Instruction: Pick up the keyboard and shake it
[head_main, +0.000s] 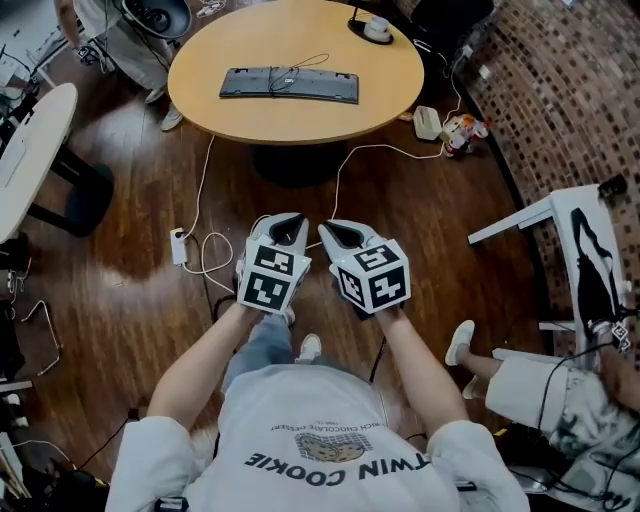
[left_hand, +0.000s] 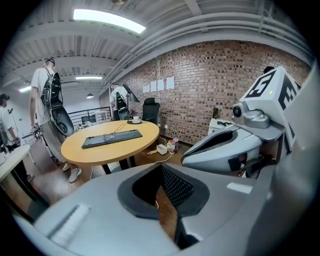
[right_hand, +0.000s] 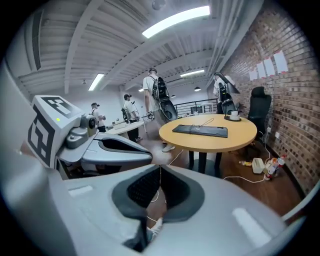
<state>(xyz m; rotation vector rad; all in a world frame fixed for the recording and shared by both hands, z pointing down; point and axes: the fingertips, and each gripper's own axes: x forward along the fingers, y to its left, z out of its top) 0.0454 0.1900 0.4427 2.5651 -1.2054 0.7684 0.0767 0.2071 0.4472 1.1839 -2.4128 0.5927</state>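
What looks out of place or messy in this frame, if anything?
Nothing looks damaged. A thin cable lies looped across the keyboard on the round table, and white cords with a power strip sprawl over the floor near it.

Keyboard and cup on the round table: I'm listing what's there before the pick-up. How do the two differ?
The keyboard is black, long and flat; the cup is white, small and round. The keyboard lies near the table's middle, the cup near its far edge. A thin cable lies over the keyboard; the cup stands on a dark saucer. Both rest on the round wooden table.
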